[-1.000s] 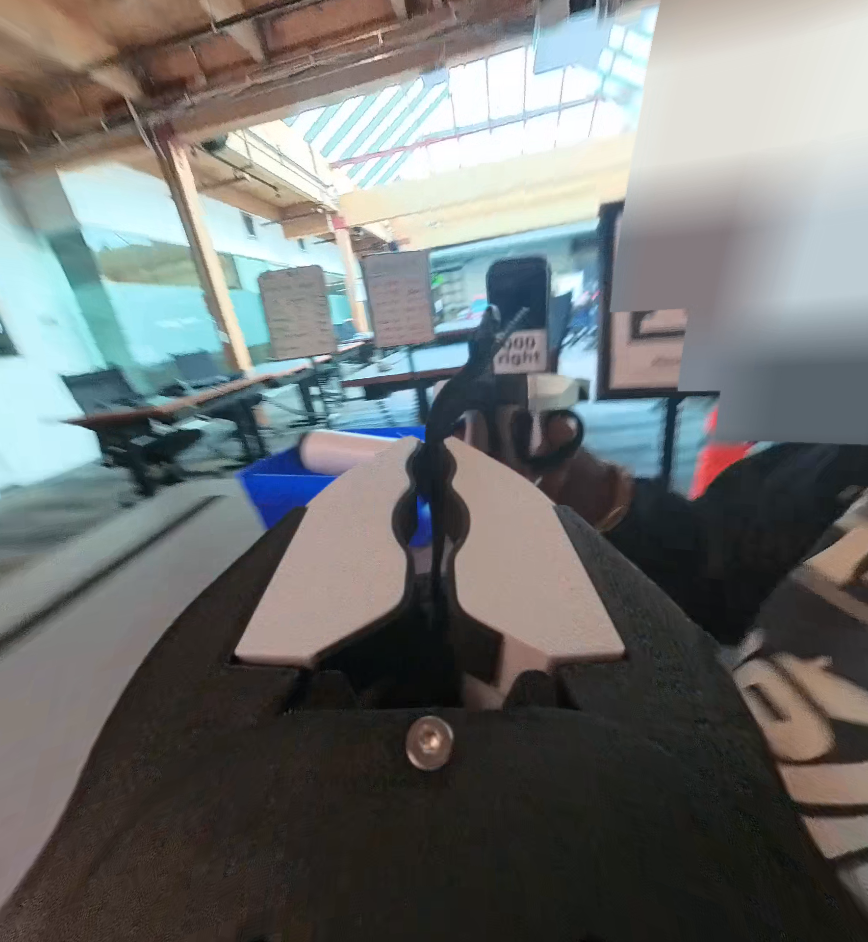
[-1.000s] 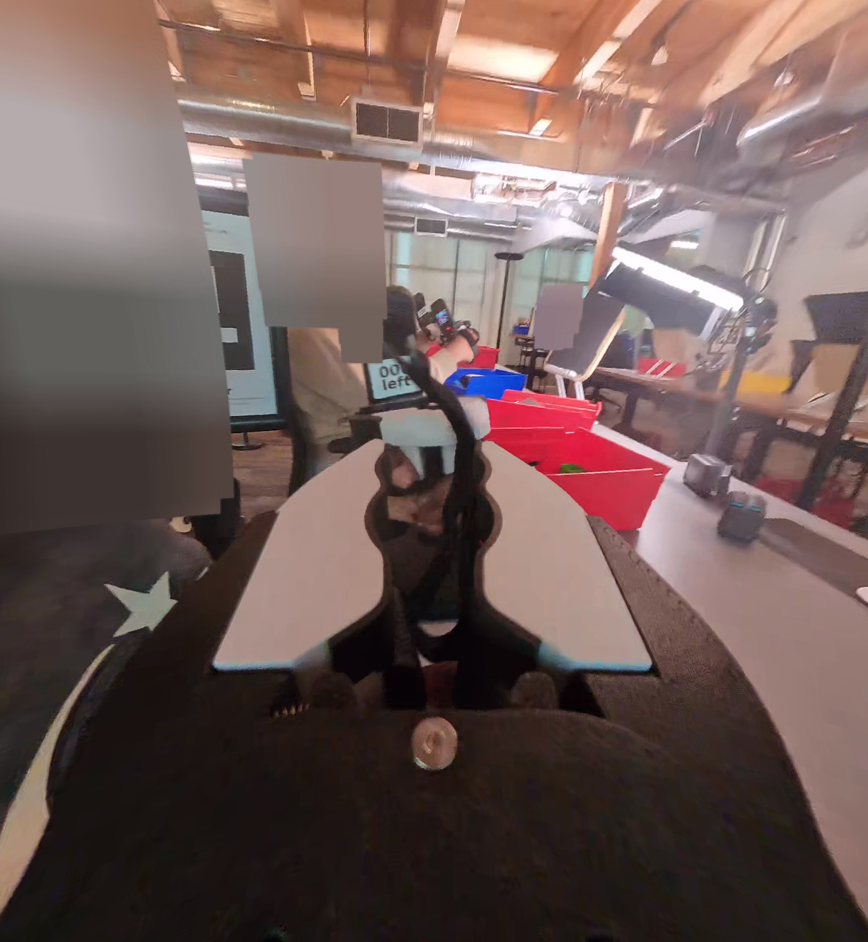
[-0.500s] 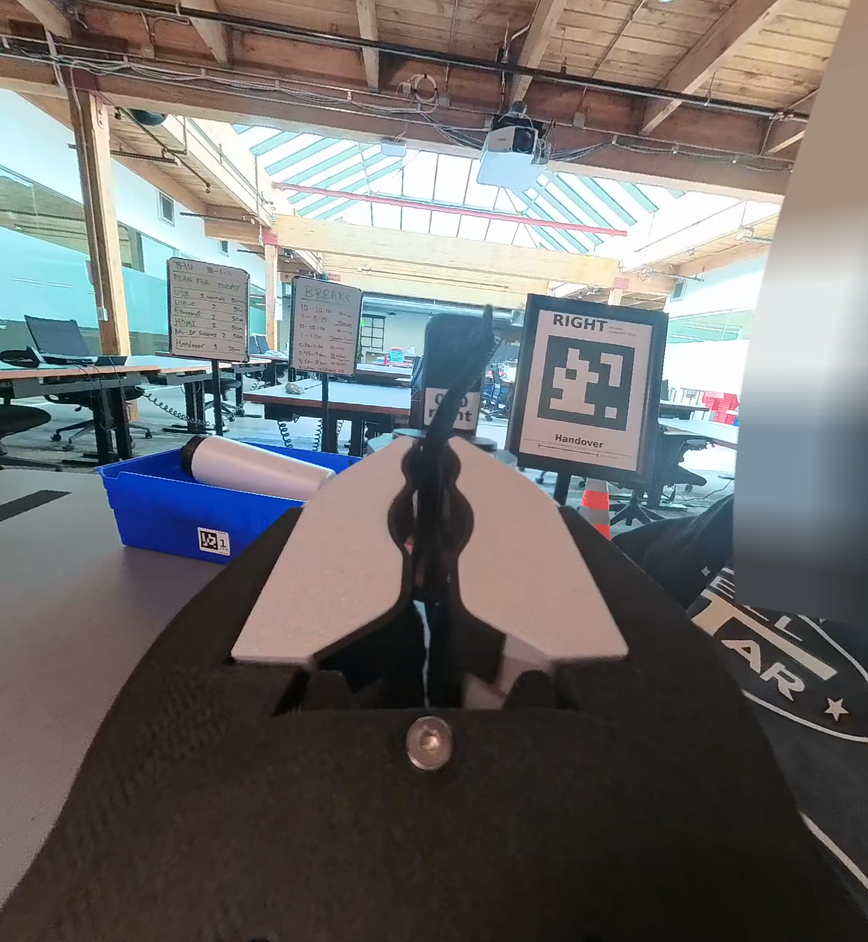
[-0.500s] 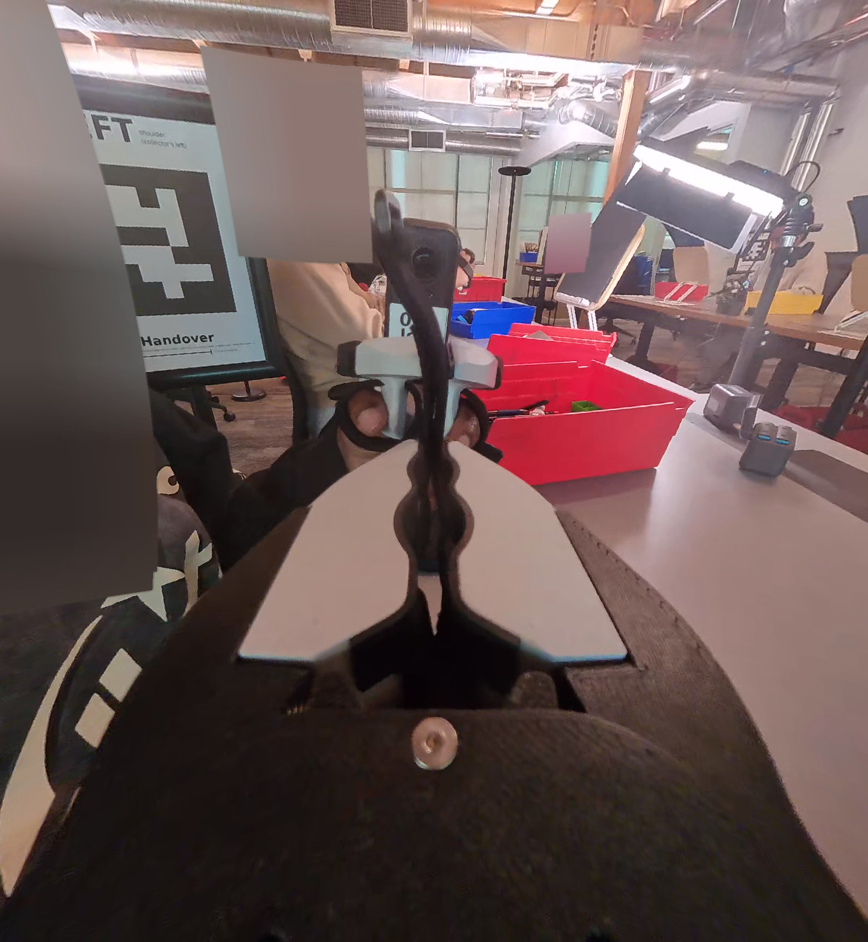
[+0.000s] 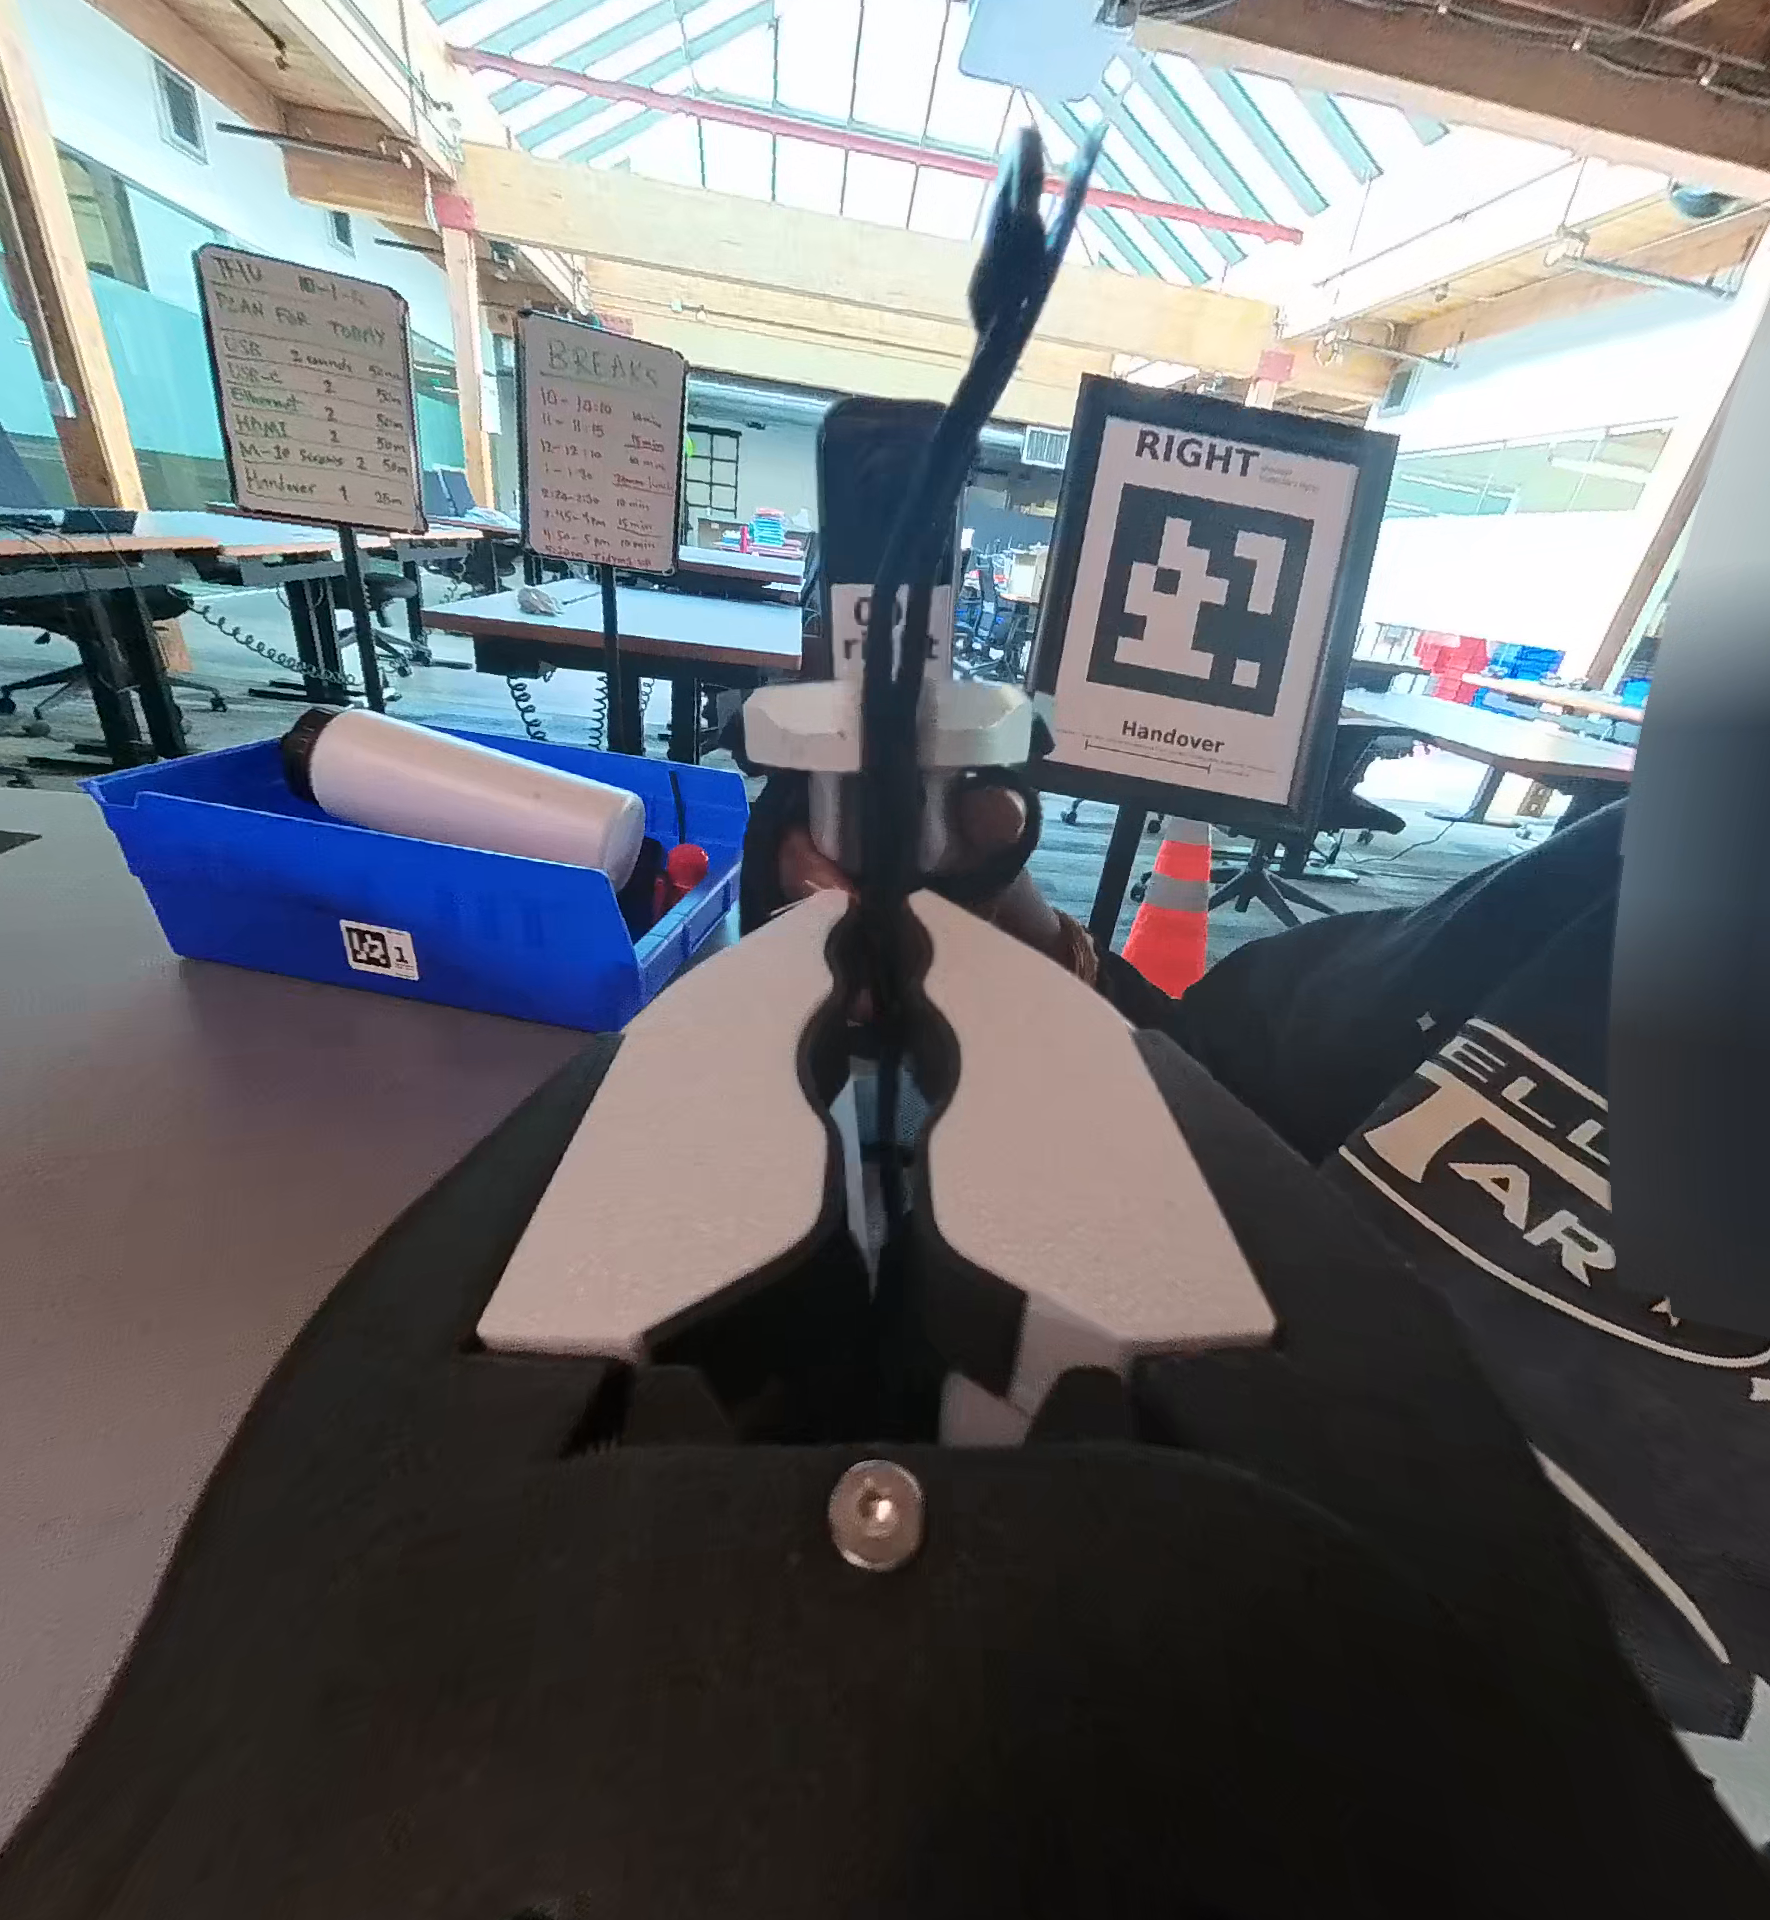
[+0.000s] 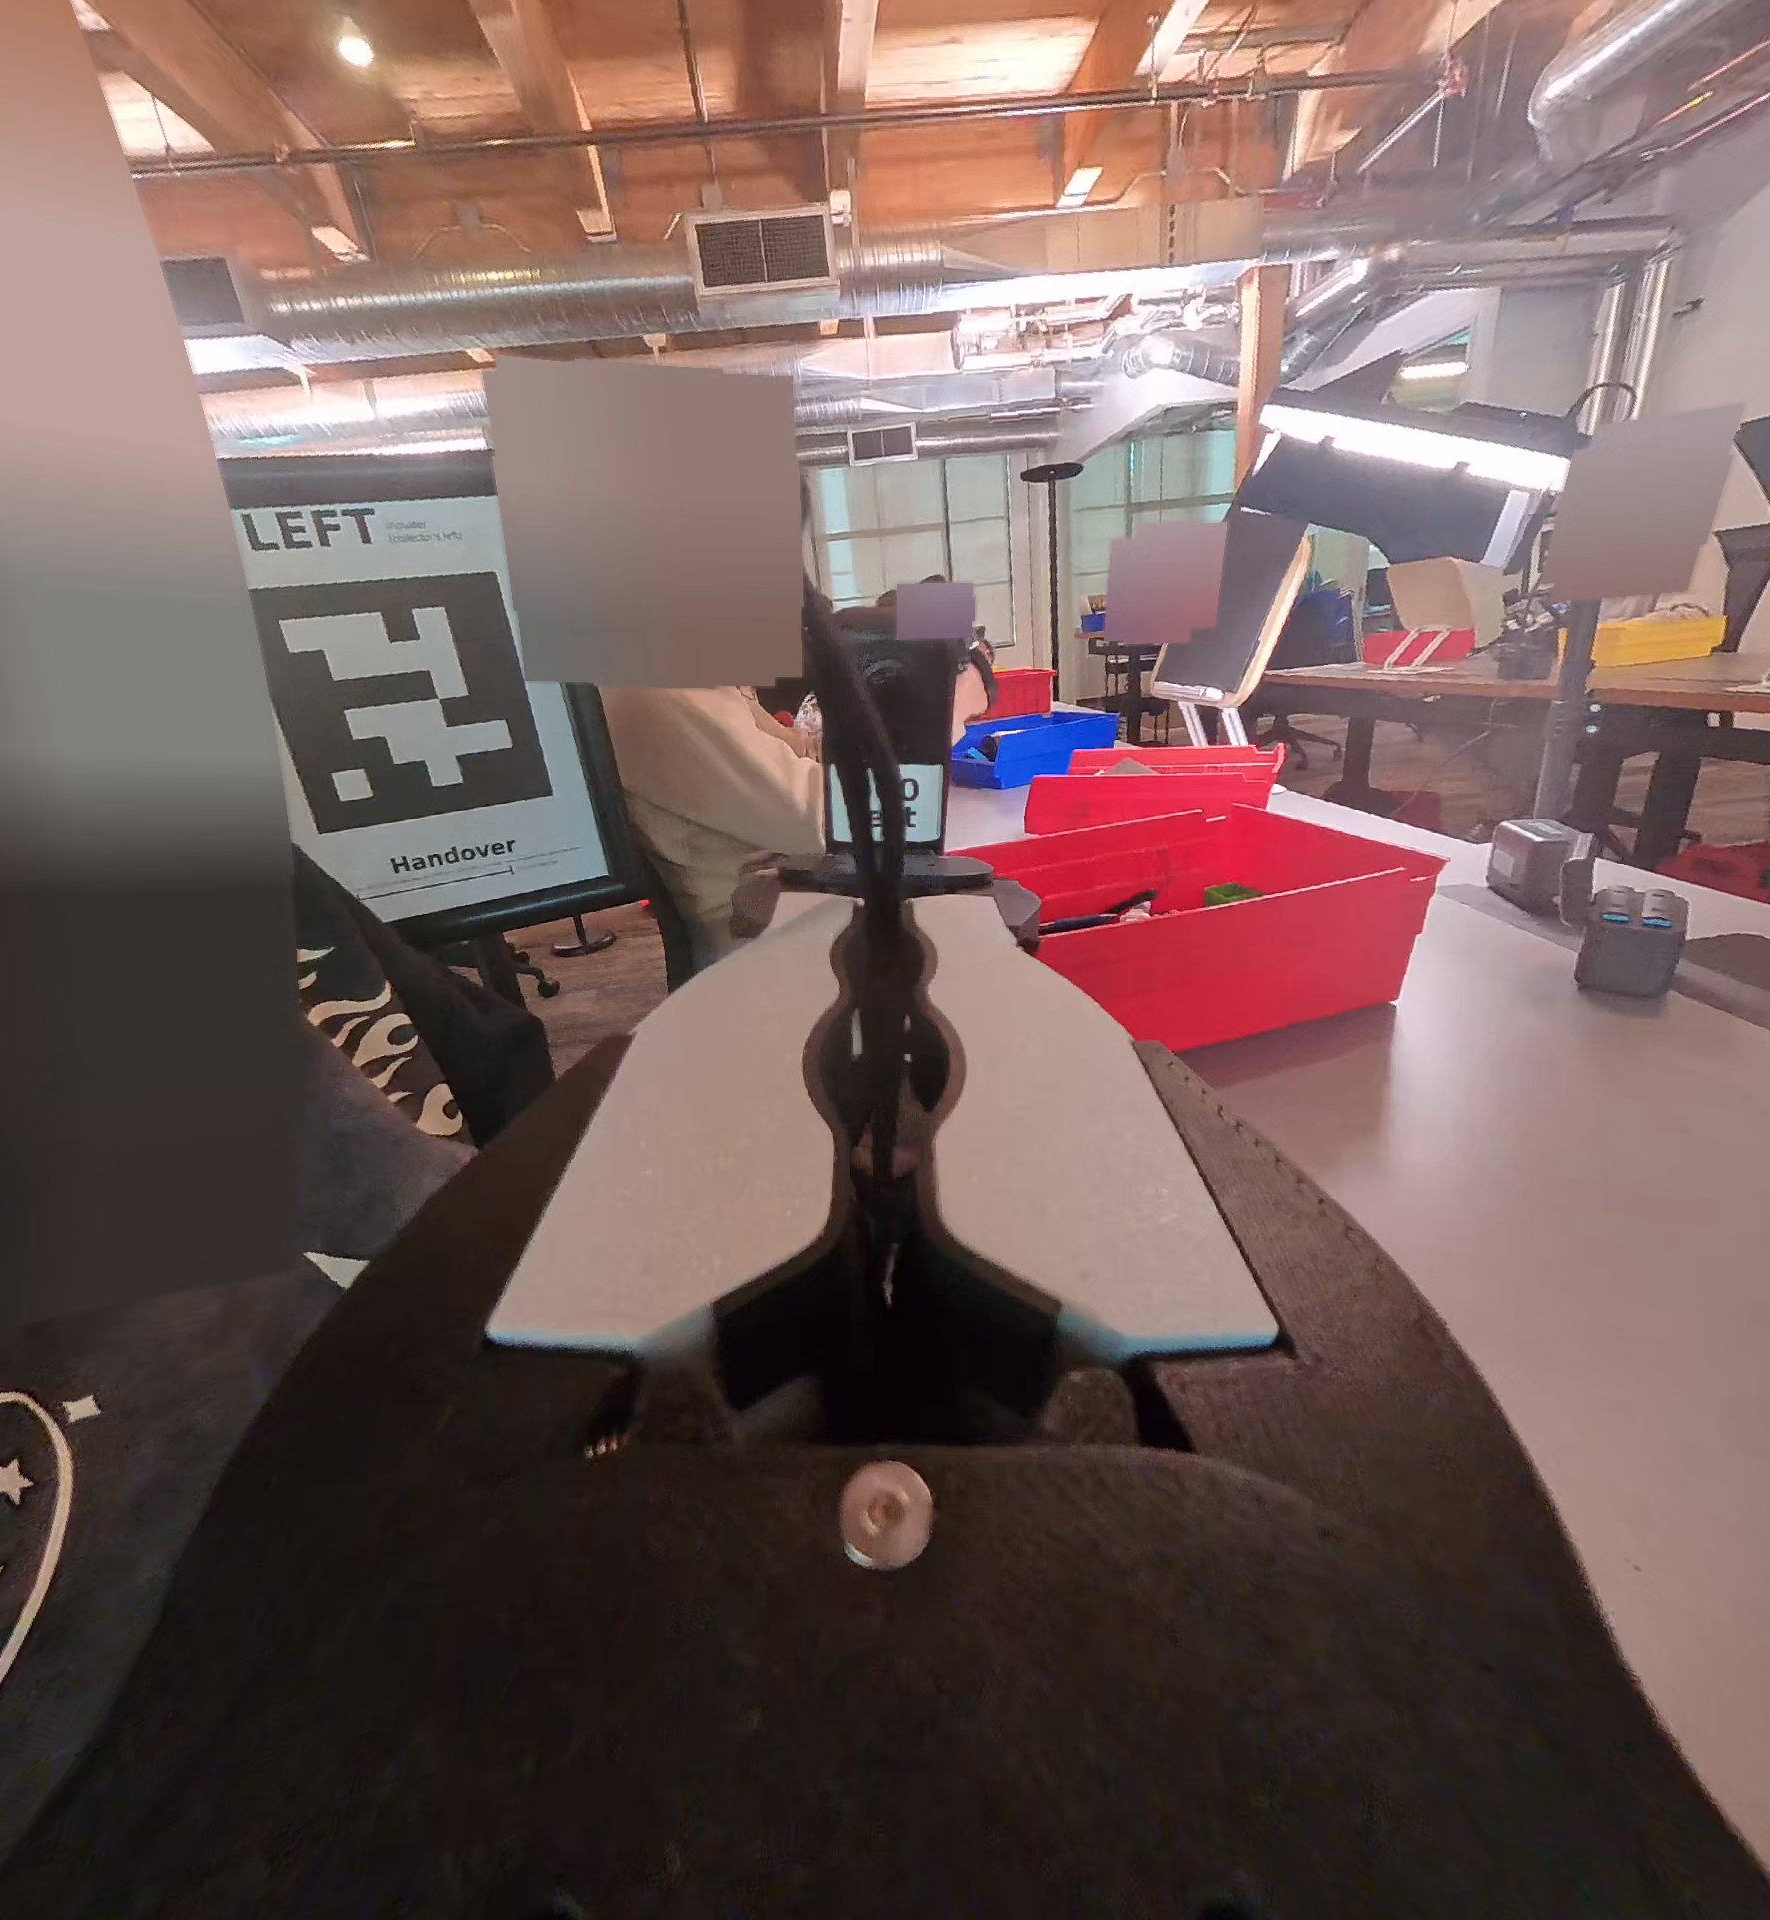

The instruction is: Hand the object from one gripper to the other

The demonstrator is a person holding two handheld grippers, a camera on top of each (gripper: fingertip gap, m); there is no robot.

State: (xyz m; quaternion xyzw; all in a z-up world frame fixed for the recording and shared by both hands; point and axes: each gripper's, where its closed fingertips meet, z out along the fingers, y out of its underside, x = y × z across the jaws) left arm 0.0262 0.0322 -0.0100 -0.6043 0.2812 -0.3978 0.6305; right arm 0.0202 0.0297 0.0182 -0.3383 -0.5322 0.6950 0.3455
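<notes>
Both grippers meet nose to nose over the grey bench (image 5: pixel 133 1195), one black cable (image 5: pixel 948 499) between them.

Blue bin (image 5: pixel 403 894) sits behind left, red bin (image 6: pixel 1245 935) by the right. Left gripper (image 5: pixel 879 925) is pressed together, pinching the cable; right gripper (image 6: pixel 881 914) is clamped on it too, the cable rising upright between the two.
</notes>
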